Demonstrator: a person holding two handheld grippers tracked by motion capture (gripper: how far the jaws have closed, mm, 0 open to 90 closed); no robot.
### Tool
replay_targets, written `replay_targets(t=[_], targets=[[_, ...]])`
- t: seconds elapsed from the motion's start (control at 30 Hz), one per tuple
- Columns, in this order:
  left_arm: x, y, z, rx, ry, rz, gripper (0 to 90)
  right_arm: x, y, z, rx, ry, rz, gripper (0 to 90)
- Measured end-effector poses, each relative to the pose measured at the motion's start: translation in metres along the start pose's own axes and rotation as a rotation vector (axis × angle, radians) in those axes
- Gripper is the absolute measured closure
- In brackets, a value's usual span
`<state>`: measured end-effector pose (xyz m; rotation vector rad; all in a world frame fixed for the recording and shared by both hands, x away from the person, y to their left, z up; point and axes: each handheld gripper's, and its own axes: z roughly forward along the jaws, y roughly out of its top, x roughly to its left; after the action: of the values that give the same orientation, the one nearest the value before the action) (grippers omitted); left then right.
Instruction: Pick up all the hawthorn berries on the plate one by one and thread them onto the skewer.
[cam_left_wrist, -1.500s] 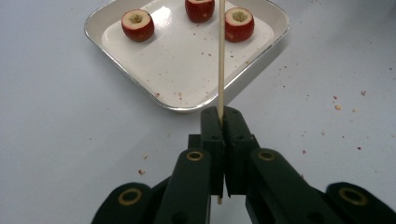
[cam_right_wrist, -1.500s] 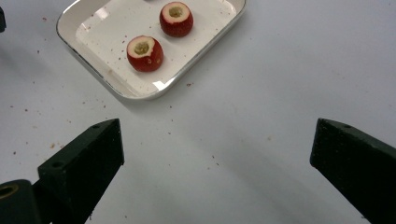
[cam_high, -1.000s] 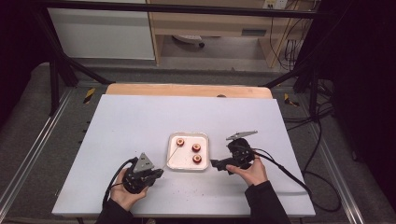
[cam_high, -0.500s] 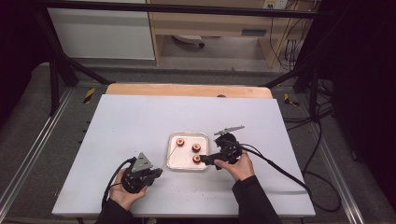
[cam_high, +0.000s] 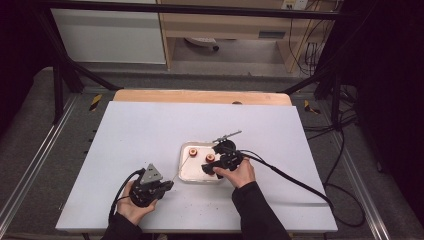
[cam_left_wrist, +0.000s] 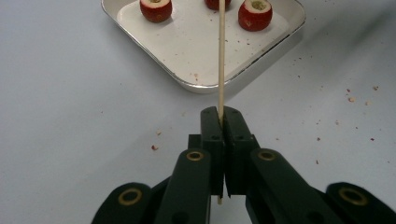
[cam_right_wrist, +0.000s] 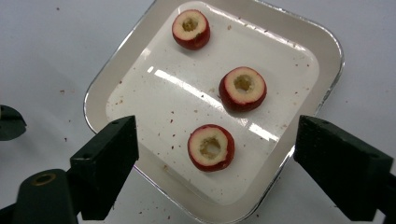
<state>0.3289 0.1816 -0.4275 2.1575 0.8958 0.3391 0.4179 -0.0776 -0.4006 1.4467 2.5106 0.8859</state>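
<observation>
A shallow white tray (cam_right_wrist: 140, 107) holds three cored red fruit pieces: one nearest my right gripper (cam_right_wrist: 211, 147), one in the middle (cam_right_wrist: 243, 88) and one at the far corner (cam_right_wrist: 190, 29). My right gripper (cam_right_wrist: 217, 144) hangs open over the tray, its jaws wide apart on either side of the nearest piece, touching nothing. In the high view it (cam_high: 207, 167) is over the tray's (cam_high: 192, 170) right half. My left gripper (cam_left_wrist: 220, 116) is shut on a thin wooden skewer (cam_left_wrist: 221, 56), which points at the tray (cam_left_wrist: 201, 51) from just outside its near edge.
The tray sits near the middle of a white tabletop (cam_high: 150, 135), with crumbs scattered around it. A wooden strip (cam_high: 200, 96) runs along the far edge. The right gripper's cable (cam_high: 290, 180) trails off to the right across the table.
My right gripper has moved left from beside the tray to over its right half. The left gripper with the skewer has stayed in place.
</observation>
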Motion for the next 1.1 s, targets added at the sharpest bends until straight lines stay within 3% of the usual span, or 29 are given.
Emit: replay_targets(t=[0.2, 0.27, 0.3, 0.53, 1.1], targets=[[-0.001, 0.000, 0.001, 0.003, -0.002, 0.001, 88.3, 0.003, -0.001, 0.008, 0.045, -0.009, 0.025, 24.8], [0.000, 0.000, 0.002, -0.006, -0.012, 0.005, 88.3, 0.004, -0.002, 0.011, 0.055, -0.023, 0.042, 29.5], [-0.001, 0.000, 0.002, -0.005, -0.013, 0.006, 88.3, 0.004, -0.002, 0.012, 0.063, -0.029, 0.075, 33.8], [-0.001, 0.000, 0.002, -0.005, -0.015, 0.009, 88.3, 0.003, -0.001, 0.018, 0.089, -0.020, 0.114, 44.2], [-0.002, 0.000, 0.003, -0.001, -0.021, 0.012, 88.3, 0.000, 0.000, 0.027, 0.123, -0.009, 0.167, 58.3]])
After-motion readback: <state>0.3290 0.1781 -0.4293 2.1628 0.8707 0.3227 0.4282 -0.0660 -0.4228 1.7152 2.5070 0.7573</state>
